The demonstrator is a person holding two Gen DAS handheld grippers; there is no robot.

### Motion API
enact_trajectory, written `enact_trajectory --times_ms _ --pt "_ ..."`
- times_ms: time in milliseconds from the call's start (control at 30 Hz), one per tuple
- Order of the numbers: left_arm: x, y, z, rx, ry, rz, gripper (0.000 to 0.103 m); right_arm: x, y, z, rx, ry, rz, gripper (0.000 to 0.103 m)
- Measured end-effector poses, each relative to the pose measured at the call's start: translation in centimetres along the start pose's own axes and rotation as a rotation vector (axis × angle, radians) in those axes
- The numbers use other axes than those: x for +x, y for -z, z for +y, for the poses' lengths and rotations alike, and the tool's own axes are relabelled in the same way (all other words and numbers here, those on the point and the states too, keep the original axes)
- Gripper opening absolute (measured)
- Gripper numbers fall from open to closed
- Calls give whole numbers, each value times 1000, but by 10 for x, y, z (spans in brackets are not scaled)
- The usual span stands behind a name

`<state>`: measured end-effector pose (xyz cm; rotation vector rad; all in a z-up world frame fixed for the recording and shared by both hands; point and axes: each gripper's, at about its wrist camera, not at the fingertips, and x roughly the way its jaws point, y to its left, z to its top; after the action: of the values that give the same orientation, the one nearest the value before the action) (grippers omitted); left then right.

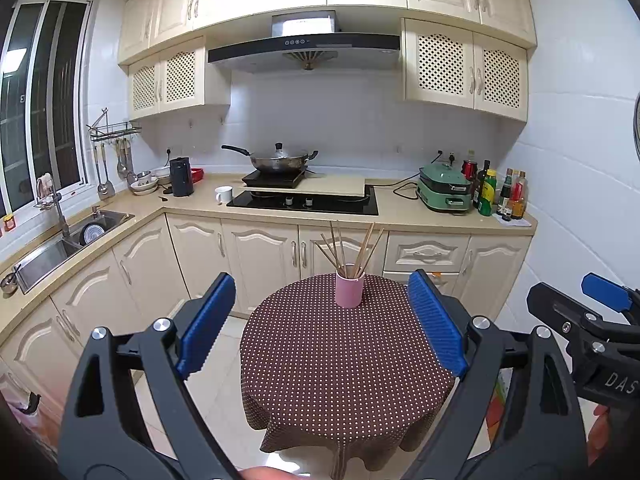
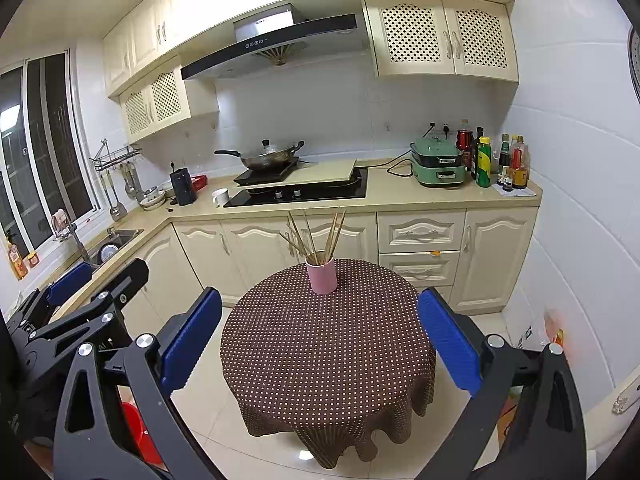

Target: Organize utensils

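Now your round table (image 1: 340, 380) in its dotted cloth carries only a pink cup (image 1: 349, 290) at its far edge, chopsticks (image 1: 352, 248) fanned upright inside. Both your left gripper (image 1: 320, 328) and right gripper (image 2: 320, 340) gape wide, empty. Those sticks look light, stiff, slippery; pinch them mid-shaft.

A small round worktop (image 1: 344, 360) stands on the pale tiled floor (image 2: 200, 412), draped in a brown cloth with white dots (image 2: 328, 344) that hangs over its edge. Near its far edge a pink cup (image 1: 349, 290) stands upright, holding wooden chopsticks (image 1: 352, 246)
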<state>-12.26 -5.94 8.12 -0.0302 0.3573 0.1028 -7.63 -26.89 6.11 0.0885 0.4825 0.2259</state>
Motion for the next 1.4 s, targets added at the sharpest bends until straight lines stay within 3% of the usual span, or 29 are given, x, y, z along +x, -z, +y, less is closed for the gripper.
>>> enact_trajectory --times_ms 833,1400 --pt "-4 2 -1 -5 -43 -4 87 4 3 -2 2 -8 26 95" --pt "-4 4 -5 14 -17 5 87 2 7 -1 9 3 29 95"
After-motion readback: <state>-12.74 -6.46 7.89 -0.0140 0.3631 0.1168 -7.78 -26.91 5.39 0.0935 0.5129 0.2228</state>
